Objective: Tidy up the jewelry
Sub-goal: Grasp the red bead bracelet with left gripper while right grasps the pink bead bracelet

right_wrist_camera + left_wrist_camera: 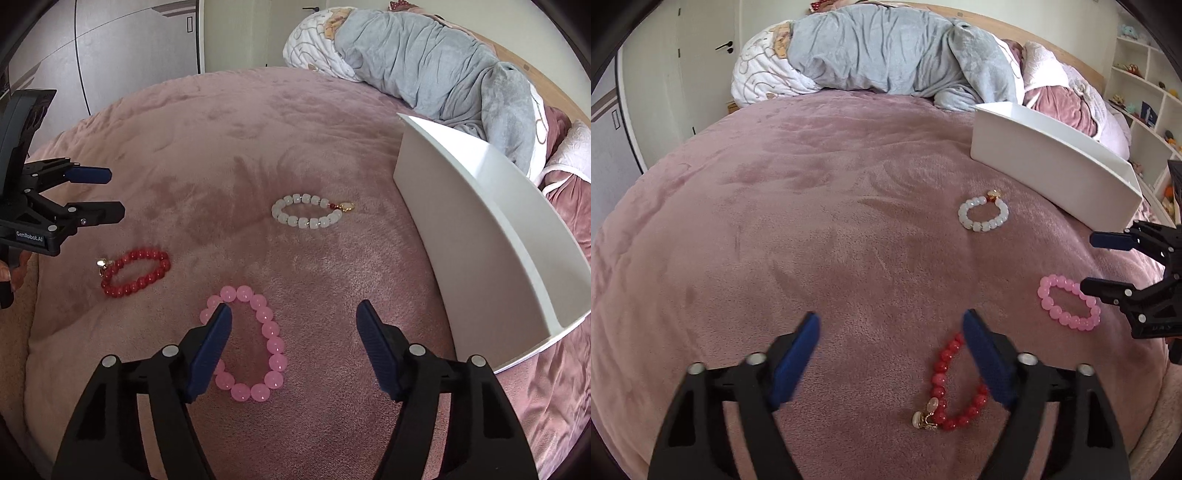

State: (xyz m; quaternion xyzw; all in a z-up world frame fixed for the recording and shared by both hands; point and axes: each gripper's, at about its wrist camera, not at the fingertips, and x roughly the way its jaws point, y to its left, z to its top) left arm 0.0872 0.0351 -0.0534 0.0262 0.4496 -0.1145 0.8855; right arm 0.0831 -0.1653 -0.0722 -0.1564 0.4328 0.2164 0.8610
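Note:
Three bead bracelets lie on a pink bedspread. A red one with a gold charm (pixel 955 384) (pixel 135 271) lies under my open left gripper (pixel 892 325), near its right finger. A pink one (pixel 245 345) (pixel 1067 302) lies under my open right gripper (pixel 293 314), by its left finger. A white one with a gold clasp (pixel 983 215) (pixel 308 212) lies farther off, near a white open box (pixel 1052 173) (pixel 480 236). Each gripper shows in the other's view: the right gripper (pixel 1089 262), the left gripper (pixel 116 194). Both are empty.
A grey blanket (pixel 894 51) (pixel 443 62) and pillows are piled at the head of the bed. Shelves with small toys (pixel 1145 103) stand to the right. Doors and a wardrobe (pixel 110 40) stand to the left.

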